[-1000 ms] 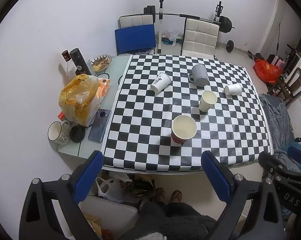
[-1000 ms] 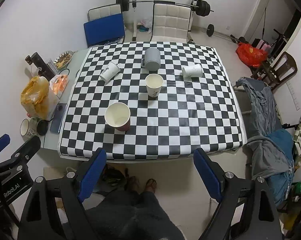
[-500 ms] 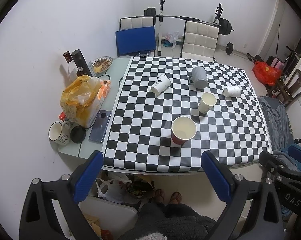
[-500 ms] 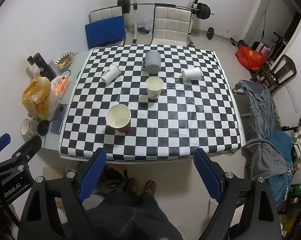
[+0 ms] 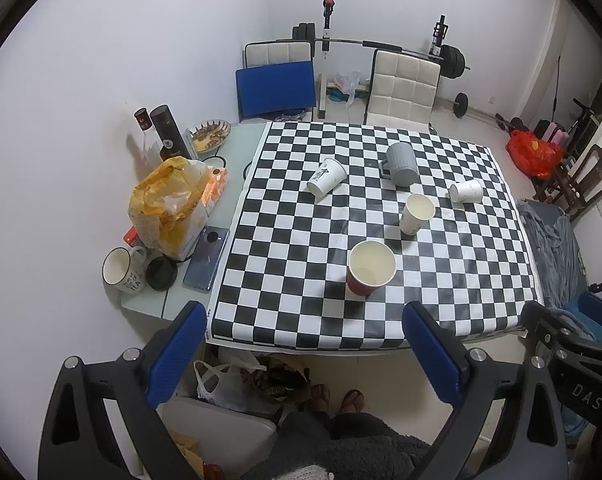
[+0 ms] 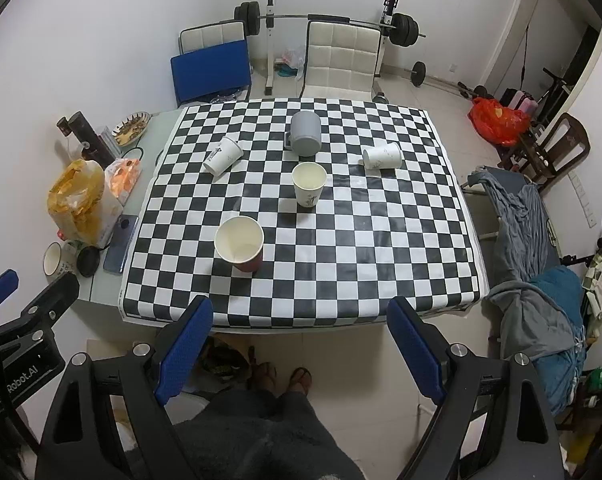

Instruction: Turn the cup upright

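On the checkered table (image 5: 441, 300) (image 6: 341, 280) a red paper cup (image 5: 371, 267) (image 6: 239, 243) and a white paper cup (image 5: 416, 213) (image 6: 308, 184) stand upright. Two white paper cups lie on their sides: one at far left (image 5: 326, 178) (image 6: 223, 156), one at far right (image 5: 466, 191) (image 6: 382, 156). A grey mug (image 5: 400, 164) (image 6: 306, 133) stands upside down at the back. My left gripper (image 5: 303, 354) and right gripper (image 6: 299, 350) are both open and empty, held high in front of the table's near edge.
The table's left strip holds a yellow bag (image 5: 167, 206), a phone (image 5: 206, 258), a white mug (image 5: 123, 272), dark bottles (image 5: 169, 132) and a snack plate (image 5: 211, 134). Chairs (image 6: 341, 64) and a barbell rack stand behind. Grey cloth (image 6: 521, 220) drapes a chair on the right.
Both grippers have drawn back and up a little, so the table looks slightly farther away. Nothing on the table has moved.
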Demonstrator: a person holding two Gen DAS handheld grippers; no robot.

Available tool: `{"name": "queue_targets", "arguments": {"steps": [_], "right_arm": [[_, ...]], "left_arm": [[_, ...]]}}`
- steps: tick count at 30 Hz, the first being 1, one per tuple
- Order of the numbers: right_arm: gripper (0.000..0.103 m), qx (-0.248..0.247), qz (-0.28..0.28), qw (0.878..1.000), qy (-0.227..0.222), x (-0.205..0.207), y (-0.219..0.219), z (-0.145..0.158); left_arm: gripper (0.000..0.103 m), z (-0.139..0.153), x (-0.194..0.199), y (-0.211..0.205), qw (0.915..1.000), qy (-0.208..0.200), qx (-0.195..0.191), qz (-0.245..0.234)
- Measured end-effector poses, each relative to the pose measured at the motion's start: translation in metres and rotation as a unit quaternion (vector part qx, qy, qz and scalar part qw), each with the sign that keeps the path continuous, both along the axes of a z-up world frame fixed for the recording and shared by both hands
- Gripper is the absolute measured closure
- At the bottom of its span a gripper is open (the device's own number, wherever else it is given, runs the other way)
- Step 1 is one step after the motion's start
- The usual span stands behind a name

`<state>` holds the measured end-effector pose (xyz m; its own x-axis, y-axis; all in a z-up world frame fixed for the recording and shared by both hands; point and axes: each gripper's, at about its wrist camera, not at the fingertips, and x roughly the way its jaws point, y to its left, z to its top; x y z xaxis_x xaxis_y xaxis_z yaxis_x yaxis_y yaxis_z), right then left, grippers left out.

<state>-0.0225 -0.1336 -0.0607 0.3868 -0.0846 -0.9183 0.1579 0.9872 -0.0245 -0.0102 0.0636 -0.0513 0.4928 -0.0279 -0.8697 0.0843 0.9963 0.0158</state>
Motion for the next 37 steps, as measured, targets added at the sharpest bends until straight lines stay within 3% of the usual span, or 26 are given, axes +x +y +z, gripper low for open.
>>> {"name": "queue_targets", "arguments": {"steps": [37], "right_arm": [[0.013,-0.002,-0.001,1.0,-0.007,-0.008,0.002,0.0]], "left_arm": [[0.003,0.008,0.005,0.002,0.9999,-0.01,-0.002,0.009]]}}
